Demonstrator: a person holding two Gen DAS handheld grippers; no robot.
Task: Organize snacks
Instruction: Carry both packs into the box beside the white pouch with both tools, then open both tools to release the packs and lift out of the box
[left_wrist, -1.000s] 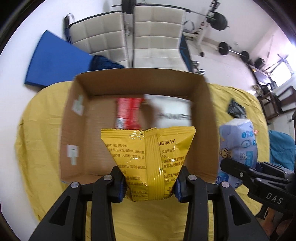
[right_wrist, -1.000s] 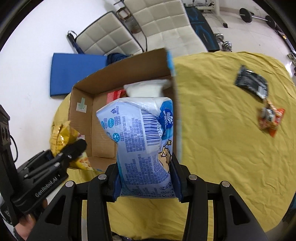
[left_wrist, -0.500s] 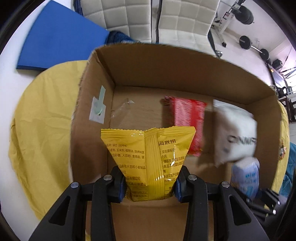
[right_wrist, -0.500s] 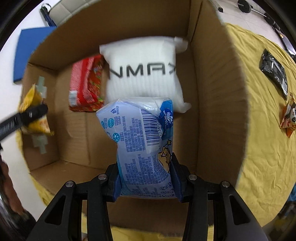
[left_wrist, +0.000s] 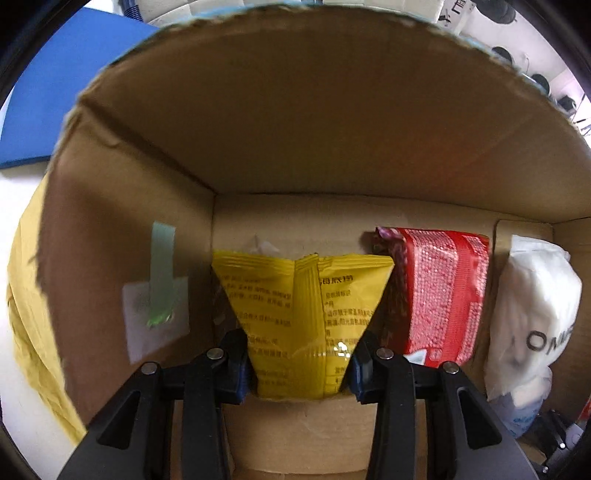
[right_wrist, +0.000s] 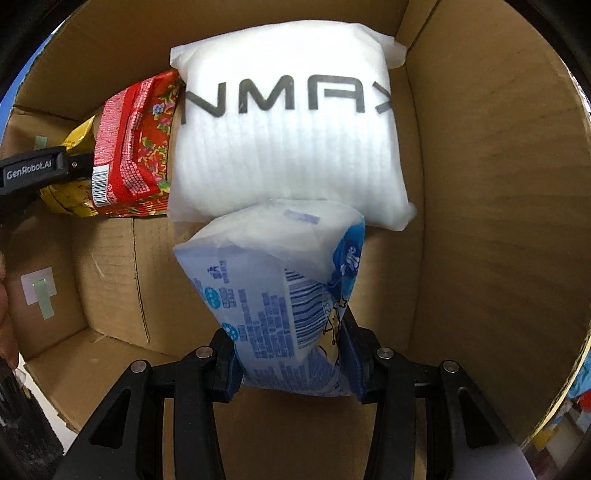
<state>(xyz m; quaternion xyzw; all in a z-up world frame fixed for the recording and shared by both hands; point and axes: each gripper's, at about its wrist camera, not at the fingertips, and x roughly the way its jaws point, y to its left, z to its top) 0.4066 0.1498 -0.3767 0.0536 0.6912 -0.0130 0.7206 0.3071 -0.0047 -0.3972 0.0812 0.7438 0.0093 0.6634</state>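
Note:
Both grippers are down inside the cardboard box (left_wrist: 314, 110). My left gripper (left_wrist: 298, 365) is shut on a yellow snack bag (left_wrist: 303, 295) close to the box's left wall, and its jaws are just starting to open with the bag still pinched between them. A red snack packet (left_wrist: 439, 291) lies right beside that bag, then a white pouch (left_wrist: 532, 314). My right gripper (right_wrist: 291, 365) is shut on a blue-and-white snack bag (right_wrist: 273, 288), whose top touches the white pouch (right_wrist: 288, 122). The red packet (right_wrist: 133, 147) and one left finger (right_wrist: 55, 170) show at the left.
The box walls (right_wrist: 498, 221) close in on every side. A taped label (left_wrist: 159, 302) sticks to the left wall. Outside lie the yellow tablecloth (left_wrist: 26, 332) and a blue mat (left_wrist: 55, 92). A person's hand (right_wrist: 5, 314) is at the edge.
Both grippers have gone from above the table down into the box with their bags. The yellow bag now sits beside the red packet, and the blue-and-white bag meets the white pouch.

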